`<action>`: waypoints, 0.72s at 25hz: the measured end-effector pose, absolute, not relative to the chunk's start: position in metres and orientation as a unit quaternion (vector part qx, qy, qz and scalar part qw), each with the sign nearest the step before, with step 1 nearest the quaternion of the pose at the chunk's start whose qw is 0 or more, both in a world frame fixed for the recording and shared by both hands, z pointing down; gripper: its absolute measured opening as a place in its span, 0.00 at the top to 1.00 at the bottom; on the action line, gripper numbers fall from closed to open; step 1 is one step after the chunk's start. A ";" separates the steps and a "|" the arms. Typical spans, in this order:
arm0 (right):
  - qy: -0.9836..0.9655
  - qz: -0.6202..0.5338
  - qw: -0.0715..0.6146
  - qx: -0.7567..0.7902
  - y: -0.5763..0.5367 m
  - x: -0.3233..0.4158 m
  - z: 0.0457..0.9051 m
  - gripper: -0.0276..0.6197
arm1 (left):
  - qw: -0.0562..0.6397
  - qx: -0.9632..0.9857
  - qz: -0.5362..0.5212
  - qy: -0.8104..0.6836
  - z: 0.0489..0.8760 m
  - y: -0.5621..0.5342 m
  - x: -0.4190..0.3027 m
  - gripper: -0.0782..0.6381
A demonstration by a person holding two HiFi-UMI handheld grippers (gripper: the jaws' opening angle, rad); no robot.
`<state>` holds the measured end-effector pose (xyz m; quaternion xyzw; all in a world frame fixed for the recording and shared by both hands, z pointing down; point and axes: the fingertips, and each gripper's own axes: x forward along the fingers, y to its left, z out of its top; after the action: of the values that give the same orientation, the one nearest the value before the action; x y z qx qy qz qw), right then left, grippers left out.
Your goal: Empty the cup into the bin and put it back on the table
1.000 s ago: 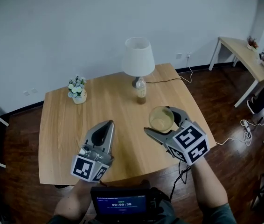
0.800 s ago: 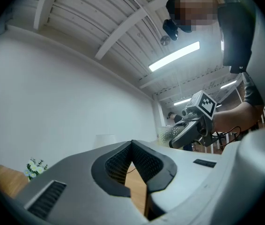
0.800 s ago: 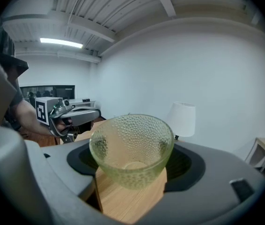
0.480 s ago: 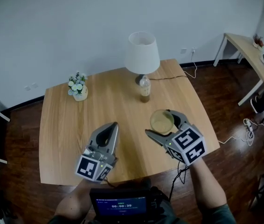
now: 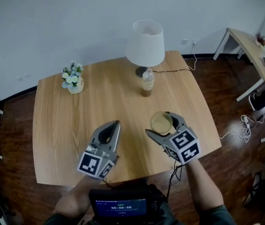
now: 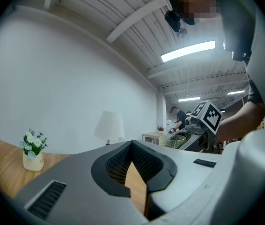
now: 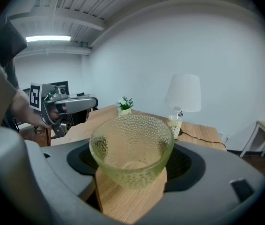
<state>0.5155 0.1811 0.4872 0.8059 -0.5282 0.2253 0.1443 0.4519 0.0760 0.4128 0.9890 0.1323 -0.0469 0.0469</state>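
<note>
Fingers (image 7: 226, 172) of the right gripper (image 7: 131, 165) stand wide and clasp the dimpled glass cup (image 7: 131, 139) upright between them, over the bench (image 5: 71, 121). The left gripper (image 5: 115, 125), off to their left, has its fingers pressed together on nothing. The cup looks empty, so the return seems in hand: next it needs lowering until its base sits flat, then letting go.

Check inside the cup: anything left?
Cup looks empty: bare glass base, table showing through. Dimpled wall blurs the bottom edge, so small residue can't be ruled out.
</note>
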 end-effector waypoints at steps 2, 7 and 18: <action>-0.527 0.238 0.137 0.804 0.179 0.519 0.503 0.34 | 0.052 0.989 -0.037 0.131 0.423 0.074 0.457 0.89; -0.540 0.254 0.136 0.790 0.168 0.519 0.537 0.34 | 0.067 0.990 -0.006 0.123 0.454 0.065 0.471 0.89; -0.557 0.262 0.138 0.776 0.147 0.532 0.611 0.34 | 0.104 0.988 0.076 0.088 0.539 0.049 0.501 0.89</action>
<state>0.5324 0.1467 0.6105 0.7757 -0.5572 0.2624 0.1380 0.5012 0.0492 0.5385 0.9878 0.0877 0.0761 0.1036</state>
